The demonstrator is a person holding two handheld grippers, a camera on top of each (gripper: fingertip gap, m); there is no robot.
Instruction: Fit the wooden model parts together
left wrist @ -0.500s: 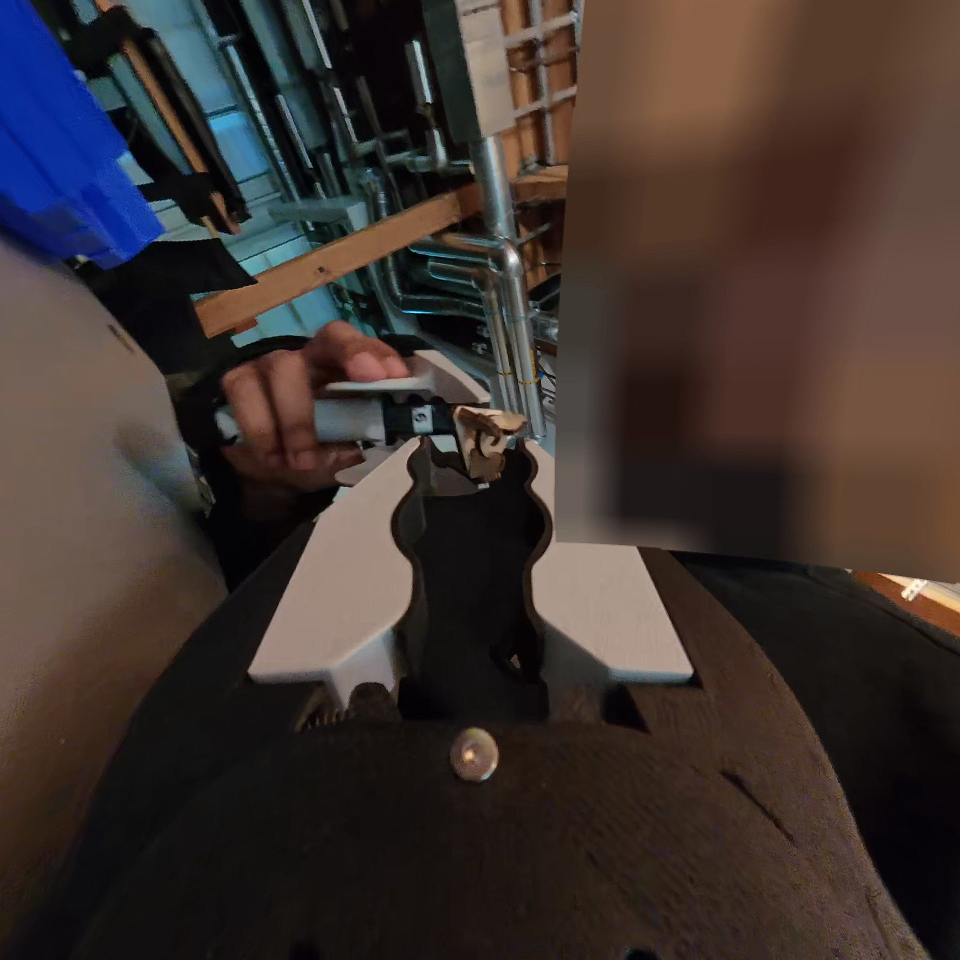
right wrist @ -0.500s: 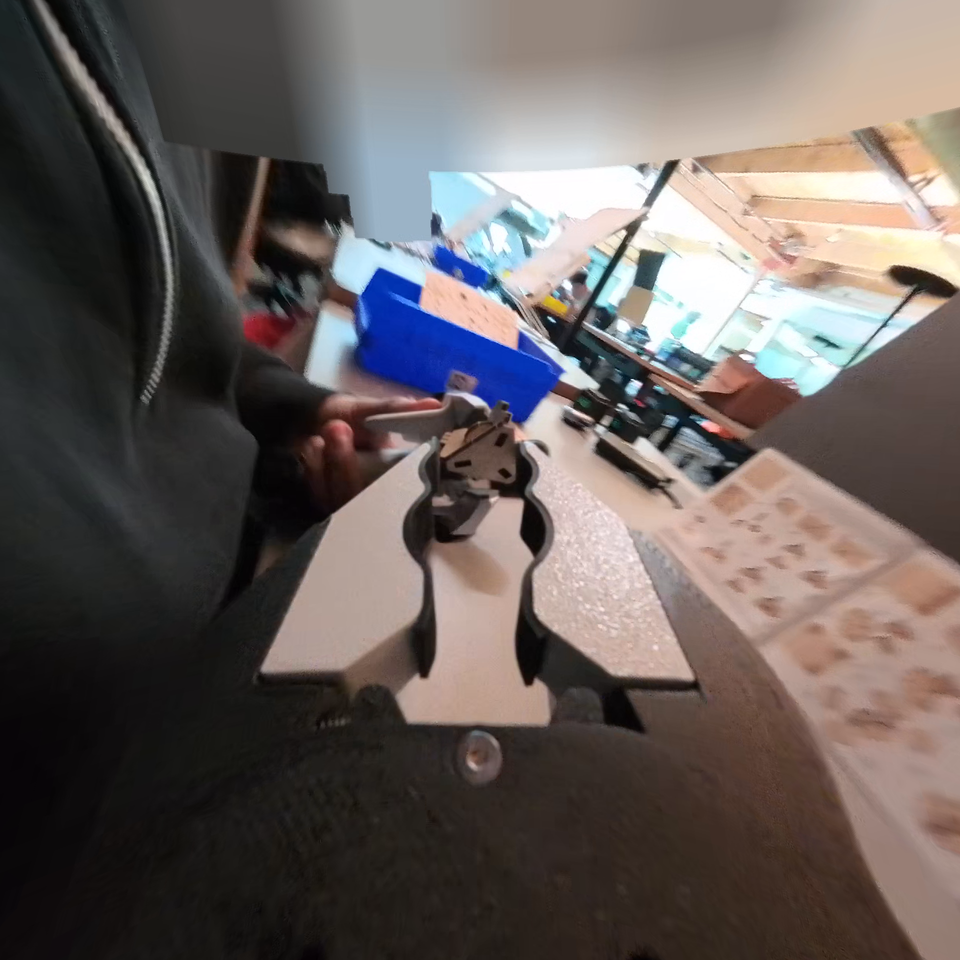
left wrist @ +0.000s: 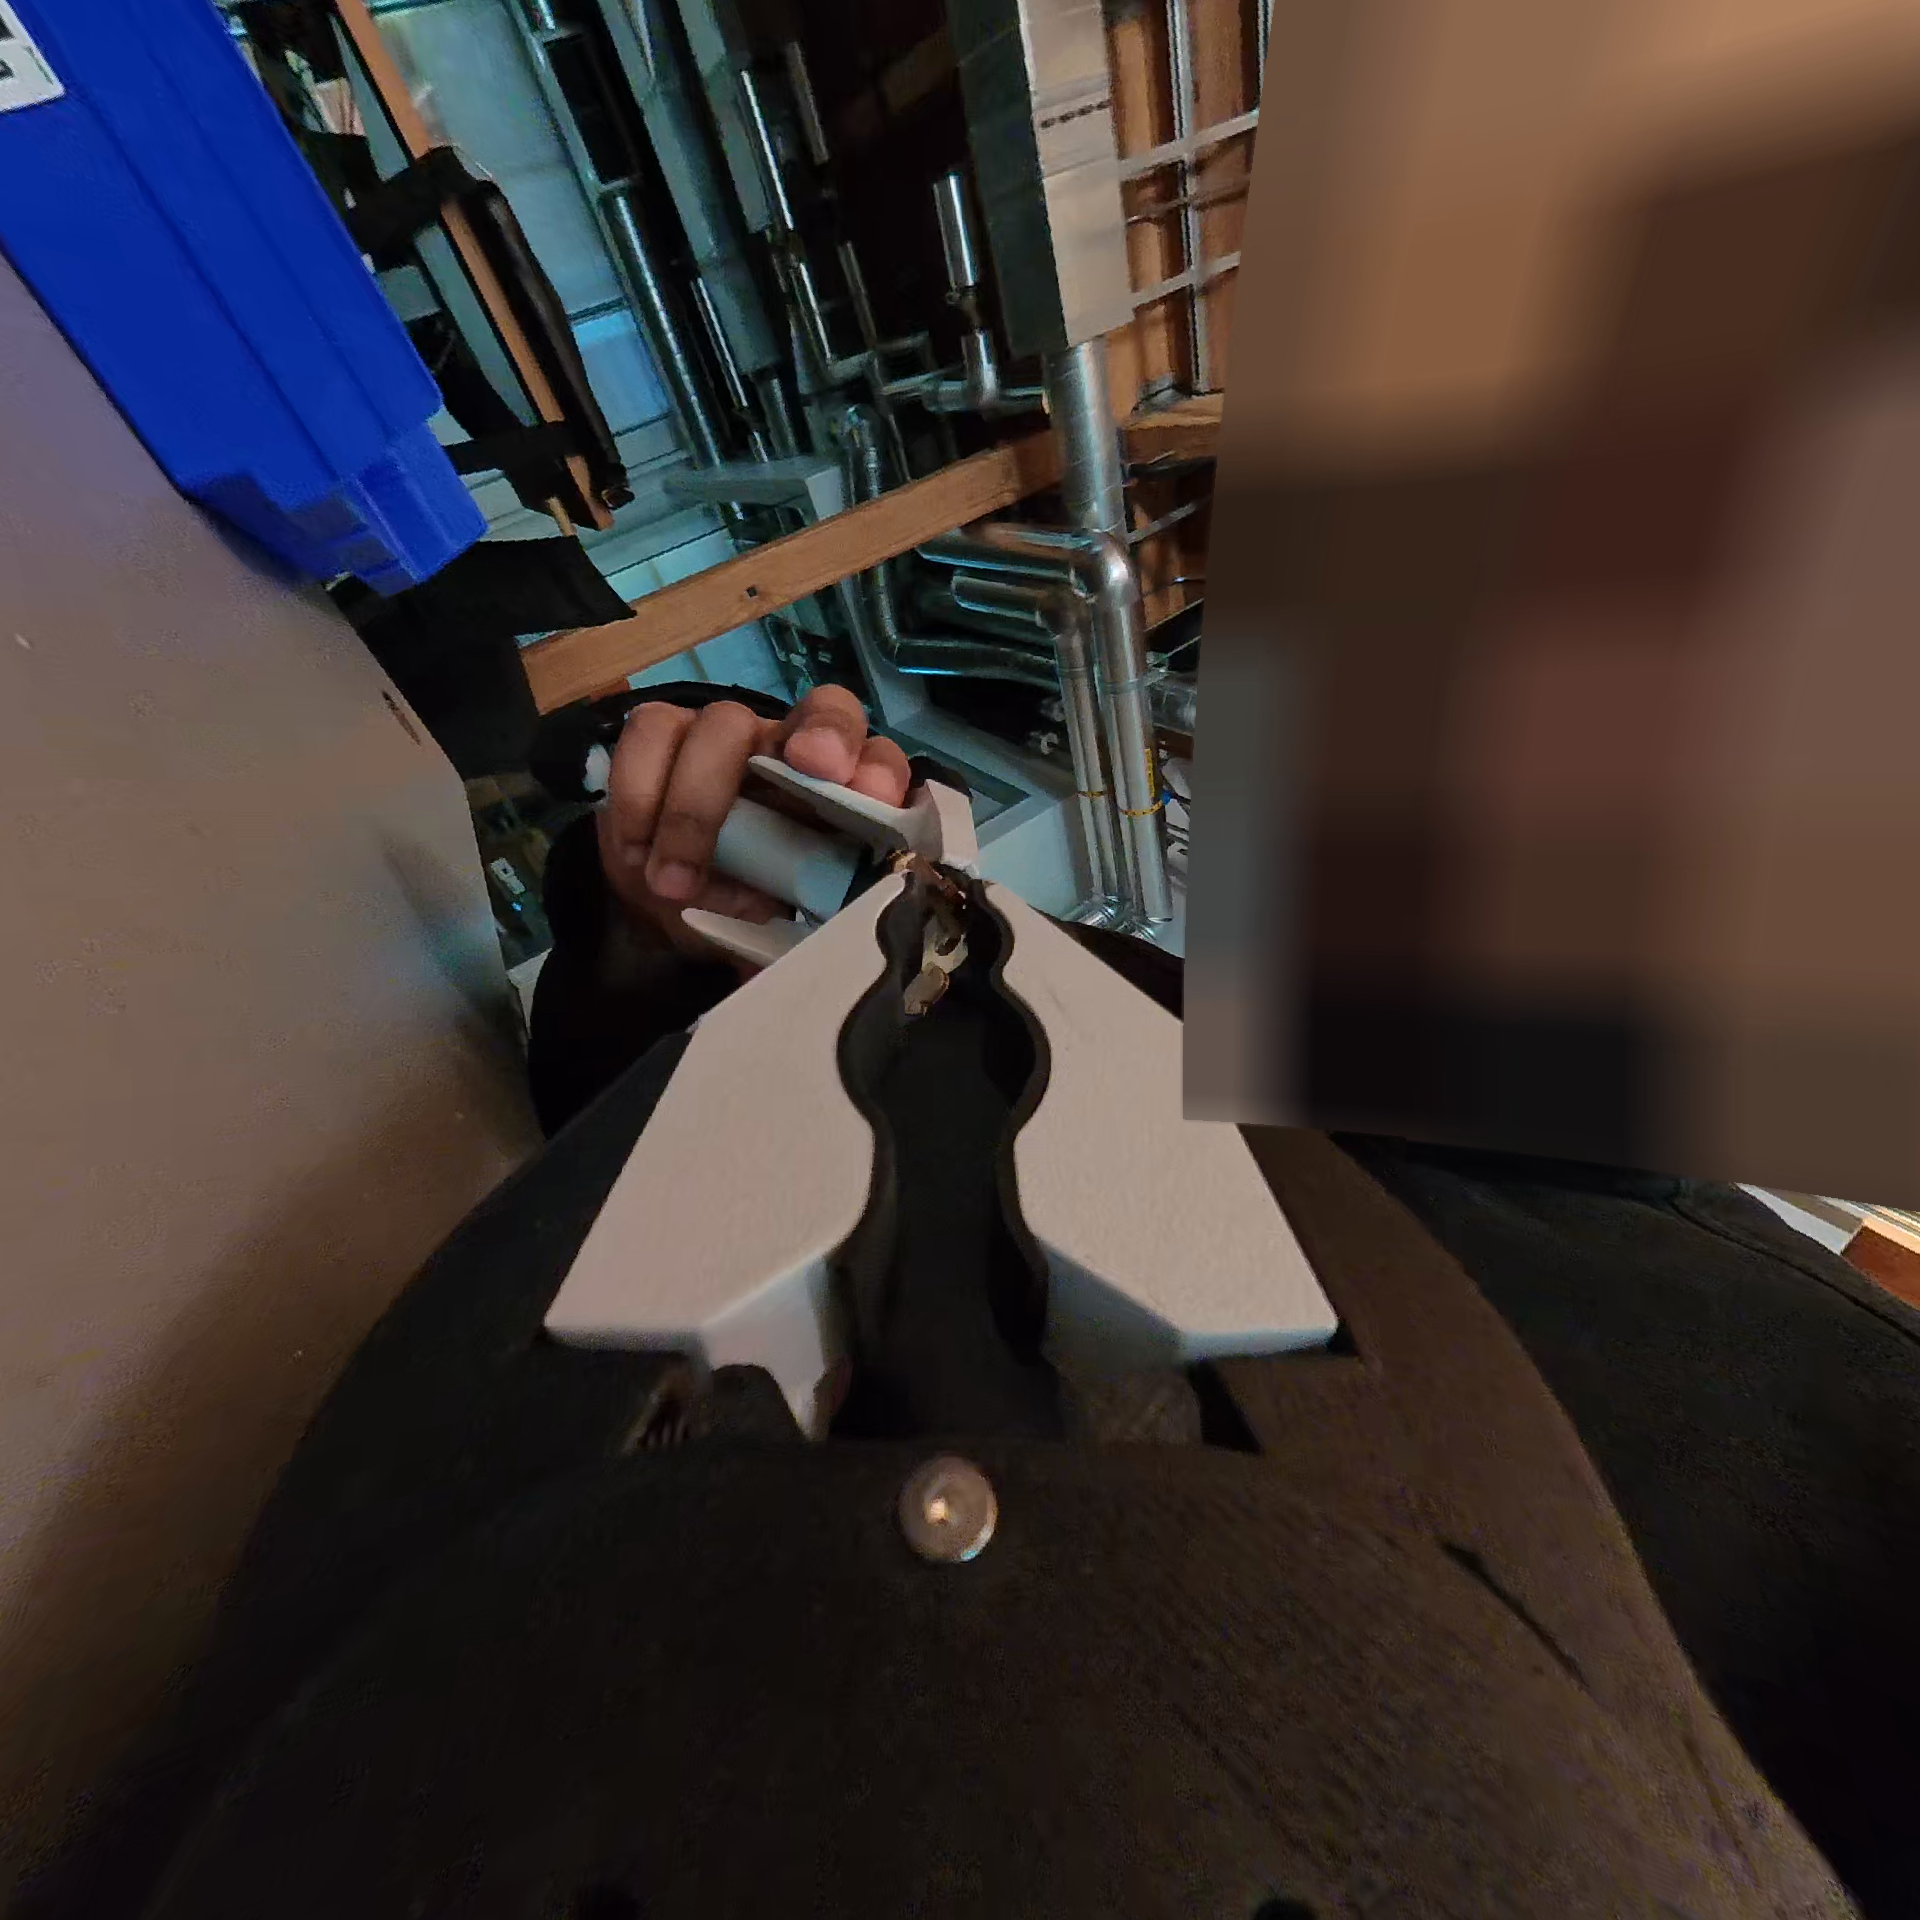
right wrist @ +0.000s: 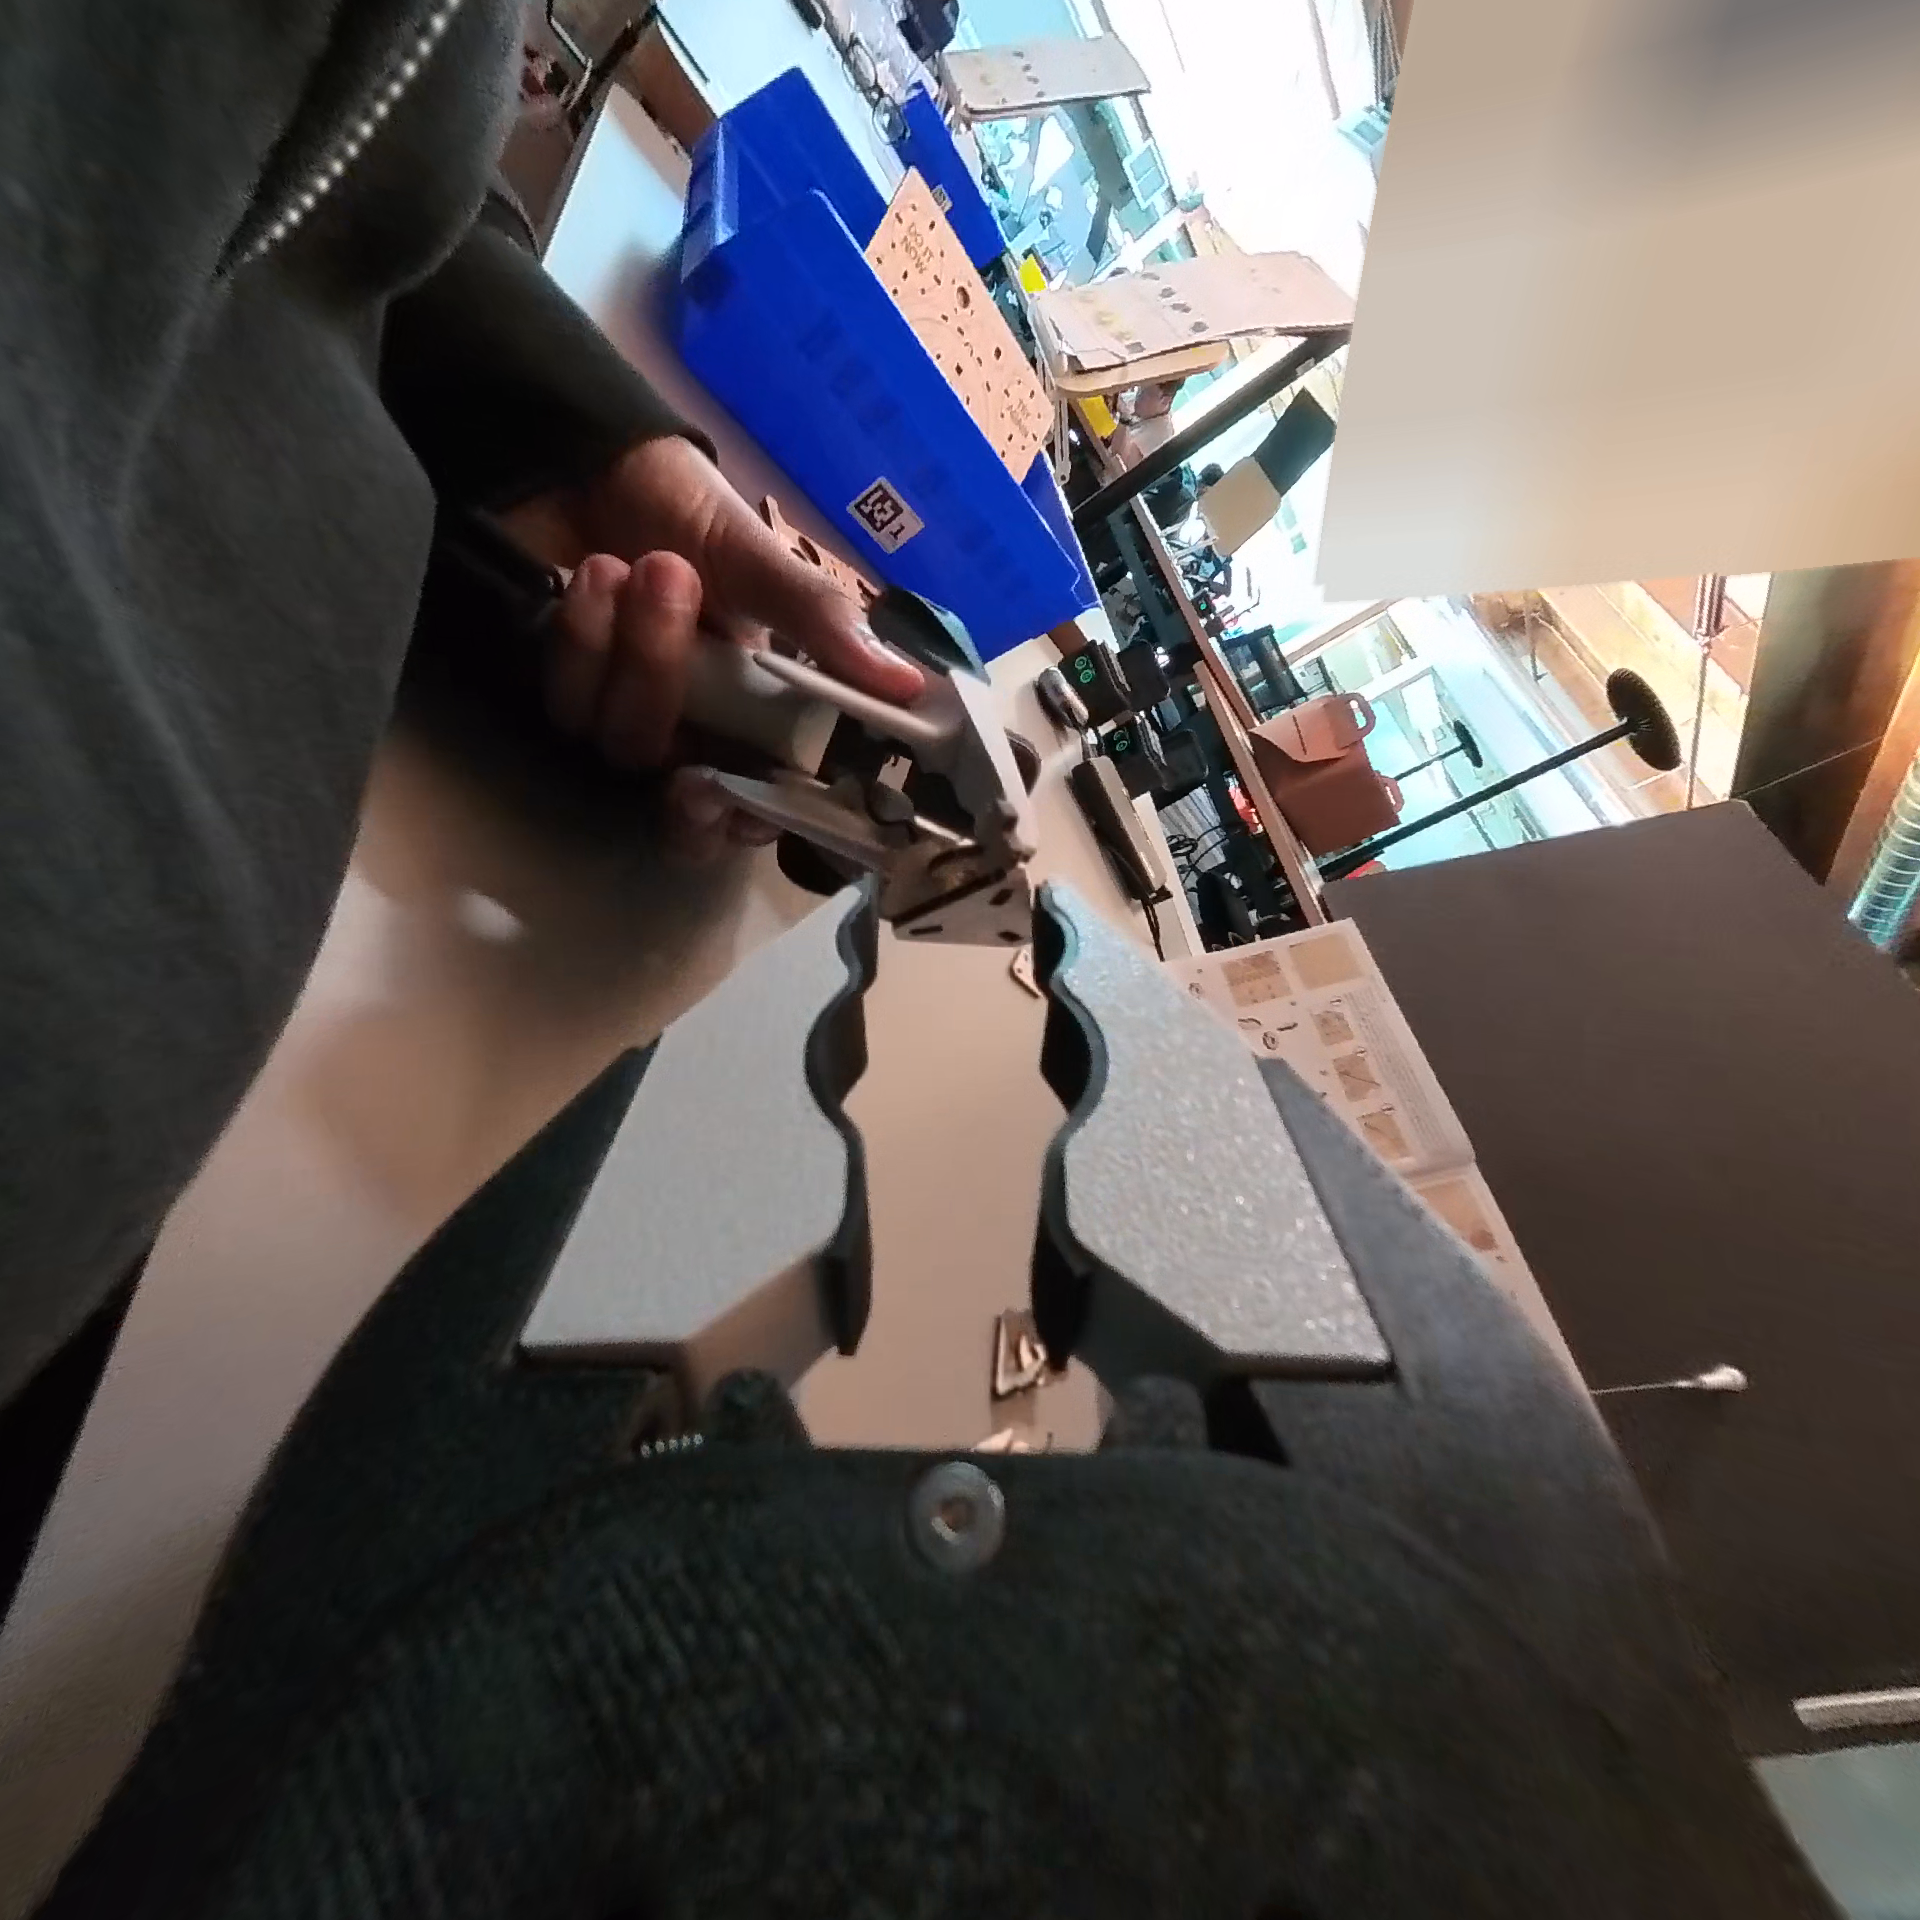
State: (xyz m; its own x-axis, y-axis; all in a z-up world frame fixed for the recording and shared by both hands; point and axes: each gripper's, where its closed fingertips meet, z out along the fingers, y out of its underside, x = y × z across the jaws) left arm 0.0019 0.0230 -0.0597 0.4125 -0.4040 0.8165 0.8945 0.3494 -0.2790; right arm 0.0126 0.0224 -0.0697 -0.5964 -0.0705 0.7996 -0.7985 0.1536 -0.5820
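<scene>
Plywood, laser-cut: a small slotted wooden assembly (left wrist: 932, 940) is clamped at the tips of the left tongs (left wrist: 940, 899), whose pads press on it from both sides. The left hand (right wrist: 665, 634) holds these tongs above the pale desk (right wrist: 935, 1143).

The right tongs (right wrist: 954, 927) stand apart. The assembly sits between their tips, close to both pads, with a slit of daylight at the 3 o'clock pad. The right hand (left wrist: 707, 800) grips the handle.

On the desk, seen from the right tongs:
- a loose wooden part (right wrist: 1023, 1356) at 6 o'clock, between the finger roots;
- a smaller wooden chip (right wrist: 1025, 971) just under the held assembly;
- a printed instruction sheet (right wrist: 1351, 1049) at 3 o'clock;
- a blue bin (right wrist: 831, 364) at 12 o'clock, carrying a perforated plywood sheet (right wrist: 956, 312).
</scene>
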